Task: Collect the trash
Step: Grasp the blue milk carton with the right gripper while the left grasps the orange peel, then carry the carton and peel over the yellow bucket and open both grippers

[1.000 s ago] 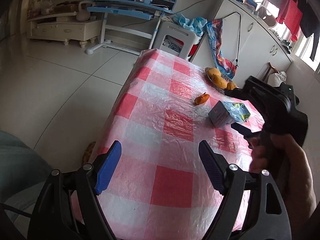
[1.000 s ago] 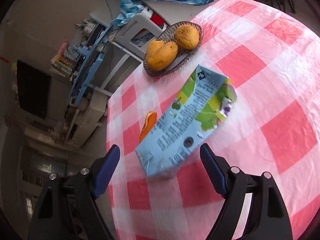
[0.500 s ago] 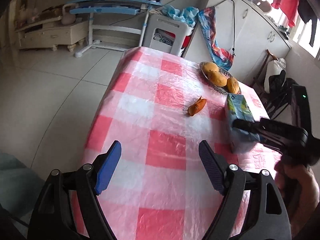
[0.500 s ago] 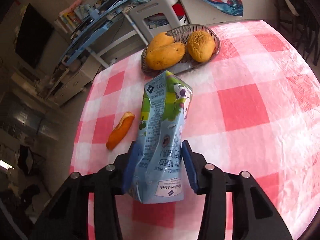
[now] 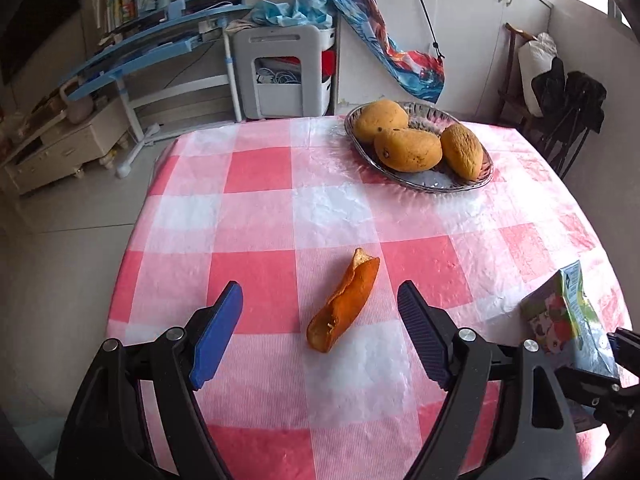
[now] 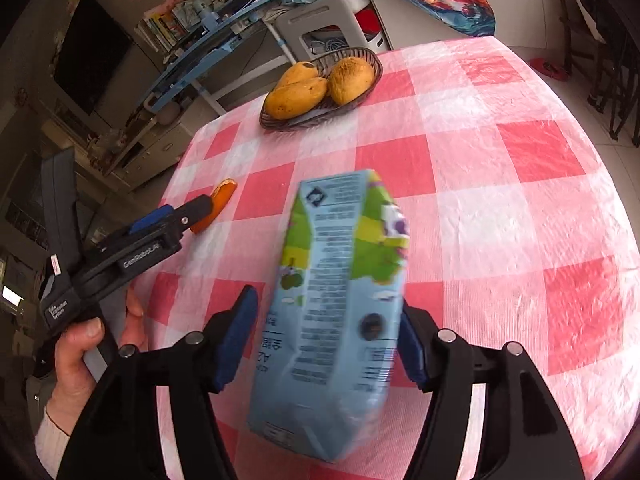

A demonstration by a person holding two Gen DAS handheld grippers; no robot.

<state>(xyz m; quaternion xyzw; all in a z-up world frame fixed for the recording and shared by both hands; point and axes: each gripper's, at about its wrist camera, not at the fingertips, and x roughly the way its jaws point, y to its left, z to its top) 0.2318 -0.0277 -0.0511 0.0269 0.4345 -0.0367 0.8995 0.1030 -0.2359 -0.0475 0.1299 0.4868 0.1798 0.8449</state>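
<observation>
Orange peel [image 5: 343, 304] lies lengthwise — pointing toward the fruit bowl [image 5: 478, 178].

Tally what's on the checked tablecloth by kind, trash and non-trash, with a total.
Milk carton, between the right gripper's fingers: 1
Orange peel: 1
Mangoes in the dish: 3
Glass dish: 1
Total: 6

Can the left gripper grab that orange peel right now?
Probably yes. The left gripper is open, with the orange peel lying on the tablecloth between its fingers and nothing blocking it.
</observation>
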